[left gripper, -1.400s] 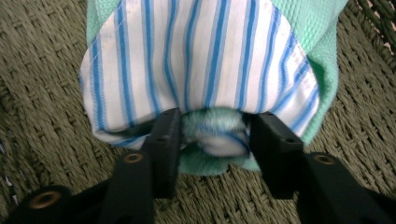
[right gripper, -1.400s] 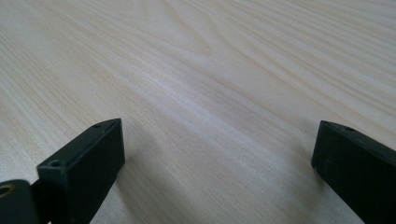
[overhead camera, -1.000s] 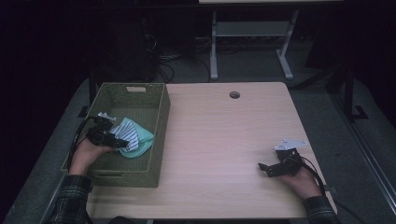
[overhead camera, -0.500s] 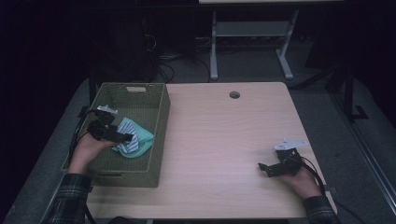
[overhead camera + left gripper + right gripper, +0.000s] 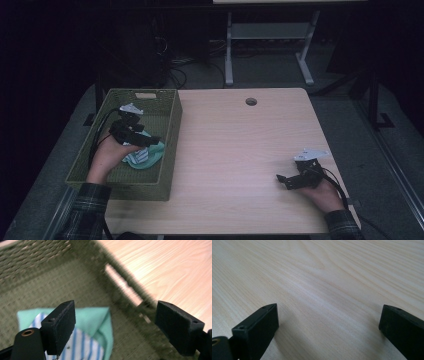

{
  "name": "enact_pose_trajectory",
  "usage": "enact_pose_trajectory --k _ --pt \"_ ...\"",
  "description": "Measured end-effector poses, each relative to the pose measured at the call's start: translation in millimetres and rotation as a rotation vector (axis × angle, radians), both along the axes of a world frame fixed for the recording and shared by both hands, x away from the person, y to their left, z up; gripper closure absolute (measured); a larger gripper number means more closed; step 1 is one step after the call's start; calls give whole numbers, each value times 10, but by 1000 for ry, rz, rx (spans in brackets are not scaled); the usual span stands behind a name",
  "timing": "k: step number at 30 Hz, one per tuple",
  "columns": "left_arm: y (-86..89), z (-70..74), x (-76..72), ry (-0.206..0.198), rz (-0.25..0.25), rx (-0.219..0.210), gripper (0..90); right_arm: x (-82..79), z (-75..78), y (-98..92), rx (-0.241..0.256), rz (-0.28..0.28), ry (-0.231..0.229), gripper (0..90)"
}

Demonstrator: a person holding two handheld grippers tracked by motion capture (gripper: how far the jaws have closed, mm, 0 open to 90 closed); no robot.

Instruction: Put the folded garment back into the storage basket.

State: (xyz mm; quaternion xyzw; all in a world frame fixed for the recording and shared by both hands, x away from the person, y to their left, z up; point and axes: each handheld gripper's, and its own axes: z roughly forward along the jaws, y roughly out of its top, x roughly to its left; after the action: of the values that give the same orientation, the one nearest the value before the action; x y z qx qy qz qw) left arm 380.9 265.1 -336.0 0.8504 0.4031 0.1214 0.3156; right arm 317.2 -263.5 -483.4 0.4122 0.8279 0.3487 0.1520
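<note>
In the high view, a pale wood table [image 5: 235, 150] stands in a dark room on grey floor; behind the table a white metal frame [image 5: 270, 45] and loose cables [image 5: 185, 70] lie in shadow. A round grommet hole [image 5: 251, 101] sits near the table's far edge. No writing can be read. A green woven basket [image 5: 170, 150] rests on the table's left end. Inside the basket lies a folded cloth [image 5: 147, 156], mint green with blue and white stripes. The left gripper [image 5: 150, 141] hangs over the basket just above the cloth, the hand [image 5: 107, 157] and a plaid sleeve behind it. The right gripper [image 5: 282, 180] rests on the table's near right part, well apart from the basket.

In the left gripper view, the jaws stand wide with nothing between them. The cloth [image 5: 95, 322] lies on the basket floor under the left jaw. The basket wall [image 5: 120, 282] with its handle slot crosses ahead, blurred, and bare table [image 5: 170, 270] shows beyond the basket.

In the right gripper view, the jaws stand wide over plain table [image 5: 324, 285], empty.
</note>
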Motion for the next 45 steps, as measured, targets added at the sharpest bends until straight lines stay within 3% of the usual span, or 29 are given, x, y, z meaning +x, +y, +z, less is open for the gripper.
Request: enact_pose_trajectory --k 14,22,37,45 --pt "-445 130 -66 -48 -72 -45 164 0 0 0 0 -1 1 22" --pt "-709 134 -114 -62 -109 -70 165 0 0 0 1 0 0 22" --pt "-1258 -93 -161 -86 -165 -129 165 0 0 0 0 0 0 21" --pt "-1467 -265 -202 -85 -185 -118 165 0 0 0 1 0 0 22"
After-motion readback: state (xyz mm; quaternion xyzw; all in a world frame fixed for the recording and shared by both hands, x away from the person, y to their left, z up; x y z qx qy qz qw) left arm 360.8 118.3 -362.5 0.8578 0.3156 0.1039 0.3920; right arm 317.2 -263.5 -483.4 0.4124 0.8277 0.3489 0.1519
